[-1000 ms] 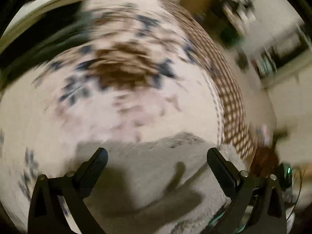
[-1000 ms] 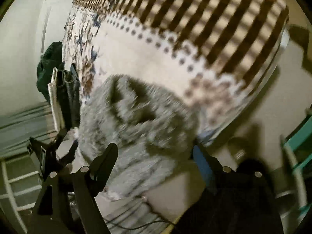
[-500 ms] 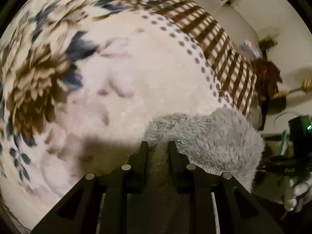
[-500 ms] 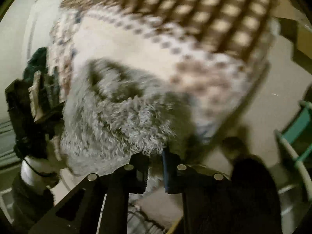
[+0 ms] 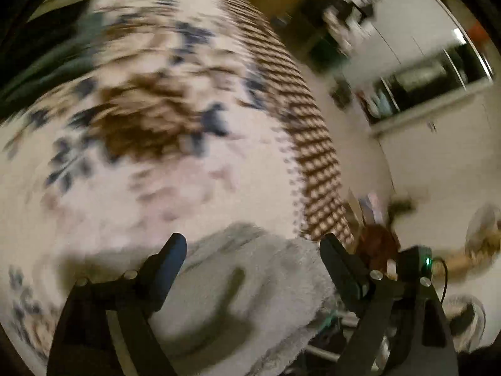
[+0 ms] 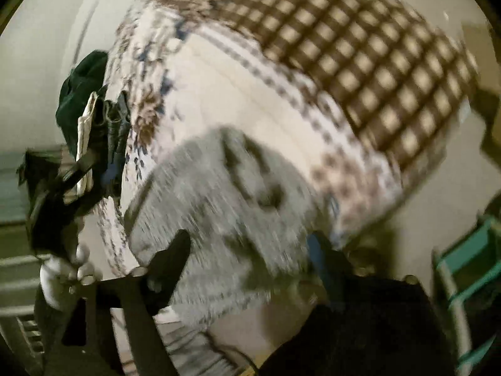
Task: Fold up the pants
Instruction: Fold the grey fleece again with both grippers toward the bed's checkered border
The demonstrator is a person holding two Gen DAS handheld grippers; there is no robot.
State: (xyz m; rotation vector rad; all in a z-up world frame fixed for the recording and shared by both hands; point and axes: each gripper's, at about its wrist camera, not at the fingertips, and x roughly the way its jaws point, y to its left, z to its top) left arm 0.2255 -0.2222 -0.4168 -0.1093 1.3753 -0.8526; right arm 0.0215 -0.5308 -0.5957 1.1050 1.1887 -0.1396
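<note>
The grey fluffy pants [image 5: 250, 285] lie bunched on the near corner of the bed, partly hanging over its edge [image 6: 219, 206]. My left gripper [image 5: 253, 250] hovers just above them. Its jaws are opening wide, and the cloth lies below the gap with neither pad pressing on it. My right gripper [image 6: 250, 244] stands the same way over the pants' near edge, jaws opening, fabric between the fingers but not pinched. In the right wrist view the left gripper [image 6: 53, 188] shows at the left with a gloved hand [image 6: 62, 269] on it. Both views are motion-blurred.
The bedspread [image 5: 141, 125] is white with brown and blue flowers and a brown checked border [image 6: 360, 62]. Dark green clothes [image 6: 81, 94] lie at the bed's far side. A teal frame [image 6: 463, 266] stands on the floor at right. Cabinets [image 5: 422, 75] line the far wall.
Half a second ago both grippers were shut on the pants' fluffy edge. Now both have let go, stand open, and have drawn back from the cloth.
</note>
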